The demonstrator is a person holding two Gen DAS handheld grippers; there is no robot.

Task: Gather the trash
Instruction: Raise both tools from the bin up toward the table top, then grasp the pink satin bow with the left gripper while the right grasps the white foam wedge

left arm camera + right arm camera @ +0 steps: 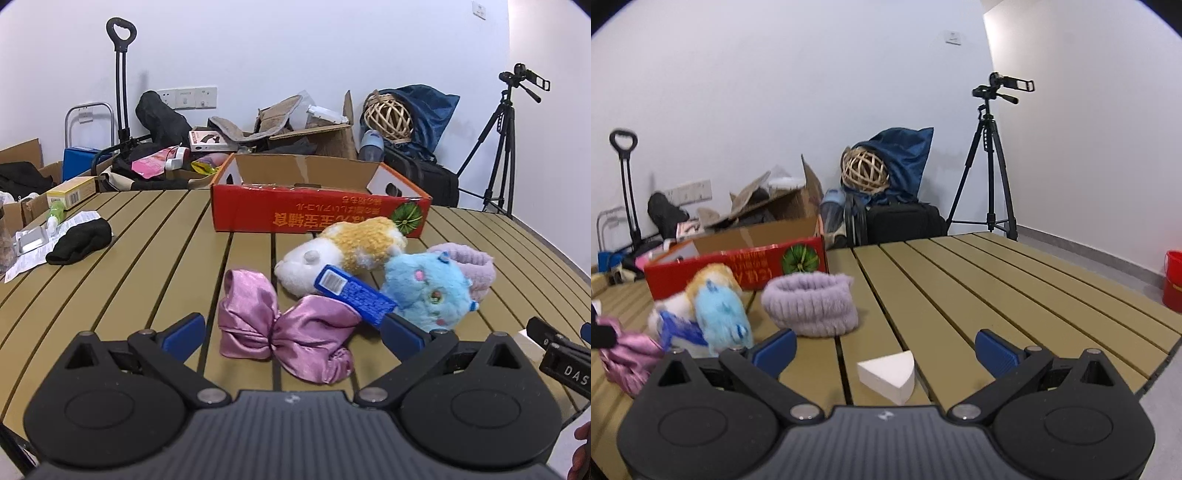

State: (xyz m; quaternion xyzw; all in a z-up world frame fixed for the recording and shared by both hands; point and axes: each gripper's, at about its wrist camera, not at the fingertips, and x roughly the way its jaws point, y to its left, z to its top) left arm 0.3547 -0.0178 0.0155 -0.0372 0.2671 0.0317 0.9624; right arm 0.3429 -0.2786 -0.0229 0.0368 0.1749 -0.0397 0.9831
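A slatted tan table point(155, 258) filled both views, set in a white-walled room where a camera on a black tripod point(988, 155) stood in the corner. Behind the table's far edge lay clutter: open cardboard boxes, a blue bag with a wicker ball point(388, 119), a black case and a hand trolley point(121, 81). A red bucket point(1174, 280) stood on the floor at the right.

On the table, a red cardboard box point(317, 214) sat open at the far side. In front of it lay a yellow-and-white plush toy point(343, 254), a blue plush toy point(428, 291), a lilac fuzzy headband point(810, 306), a pink satin bow point(284, 328) and a blue wrapper point(352, 293) resting against the plush toys. A black sock point(79, 240) lay on printed paper near the left edge, well apart from the others.

The left gripper point(291, 336) hung wide open and empty, its blue pads on either side of the bow, not touching it. The right gripper point(884, 349) was equally spread and held nothing; a white wedge of foam point(888, 376) lay on the slats between its fingers, touching neither.
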